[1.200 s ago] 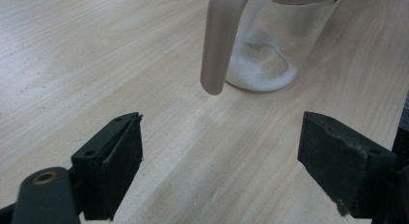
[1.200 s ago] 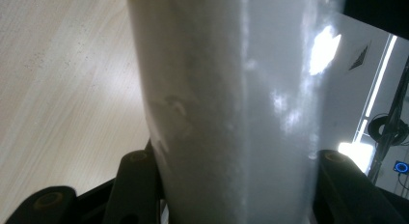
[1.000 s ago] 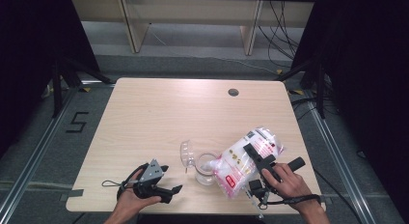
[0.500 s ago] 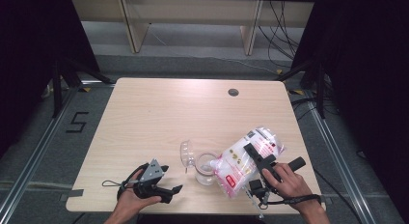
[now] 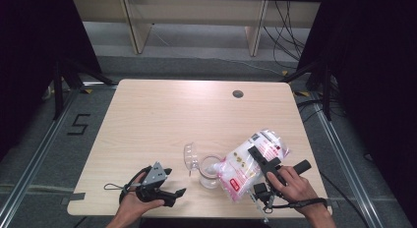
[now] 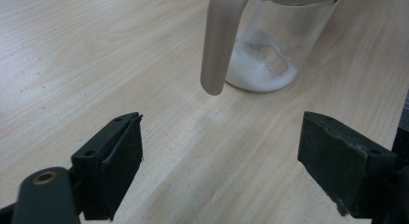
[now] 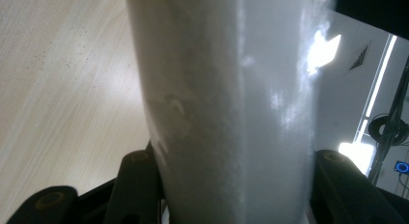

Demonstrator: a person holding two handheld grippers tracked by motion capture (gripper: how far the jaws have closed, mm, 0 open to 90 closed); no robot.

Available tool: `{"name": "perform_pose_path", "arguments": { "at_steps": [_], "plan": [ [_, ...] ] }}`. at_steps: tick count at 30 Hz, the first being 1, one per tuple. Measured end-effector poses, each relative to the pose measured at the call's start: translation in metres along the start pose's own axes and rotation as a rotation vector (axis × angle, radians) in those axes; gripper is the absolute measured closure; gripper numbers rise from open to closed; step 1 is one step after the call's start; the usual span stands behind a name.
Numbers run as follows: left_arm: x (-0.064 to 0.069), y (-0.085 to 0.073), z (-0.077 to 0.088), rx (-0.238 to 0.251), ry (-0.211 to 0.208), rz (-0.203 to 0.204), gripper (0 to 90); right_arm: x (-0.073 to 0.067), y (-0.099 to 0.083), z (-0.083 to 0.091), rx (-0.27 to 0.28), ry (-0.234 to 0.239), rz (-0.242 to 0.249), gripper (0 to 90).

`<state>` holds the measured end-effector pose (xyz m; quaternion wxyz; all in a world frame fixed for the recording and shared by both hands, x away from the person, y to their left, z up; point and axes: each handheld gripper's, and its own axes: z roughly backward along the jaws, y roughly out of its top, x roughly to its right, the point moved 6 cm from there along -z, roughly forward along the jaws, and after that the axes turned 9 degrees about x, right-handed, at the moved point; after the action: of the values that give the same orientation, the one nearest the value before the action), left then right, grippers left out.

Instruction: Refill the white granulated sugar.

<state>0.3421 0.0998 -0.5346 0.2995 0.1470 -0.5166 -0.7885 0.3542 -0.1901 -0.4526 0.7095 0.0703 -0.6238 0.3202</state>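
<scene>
Where the table's near edge runs, toward its right corner: a clear glass jar standing upright, its hinged lid swung open to the left, a low heap of white powder on its floor. Just right of it, touching or overhanging the rim, a plastic bag of white grains with red print, tilted mouth-down toward the jar. Clamped around the bag's middle, the right gripper, held from below by the right hand. In the right gripper view, the bag swelling between the two jaws and hiding the fingertips. Near the left of the same edge, the left gripper in the left hand, jaws spread wide with nothing between them, resting low over the wood, aimed at the jar. Jar rim cut off at the top of the left gripper view; a pale handle-like strip hanging down its side, make-up unclear. Whether grains are falling: cannot tell. Light wood tabletop, a round grommet near the far edge; grey floor with a marked "5" at the left, pale shelving beyond, dark drapes on both sides.
</scene>
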Motion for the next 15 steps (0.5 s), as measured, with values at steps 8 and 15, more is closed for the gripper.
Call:
{"name": "perform_pose_path", "arguments": {
  "at_steps": [8, 15],
  "plan": [
    [-0.0006, -0.0004, 0.0004, -0.011, 0.003, 0.000, 15.7, -0.0012, 0.0000, 0.0006, -0.004, 0.004, -0.010, 55.5],
    [0.0005, 0.0002, -0.0005, 0.005, 0.000, 0.006, 15.7, -0.0010, 0.0004, 0.0003, 0.002, -0.007, -0.011, 55.6]
  ]
}}
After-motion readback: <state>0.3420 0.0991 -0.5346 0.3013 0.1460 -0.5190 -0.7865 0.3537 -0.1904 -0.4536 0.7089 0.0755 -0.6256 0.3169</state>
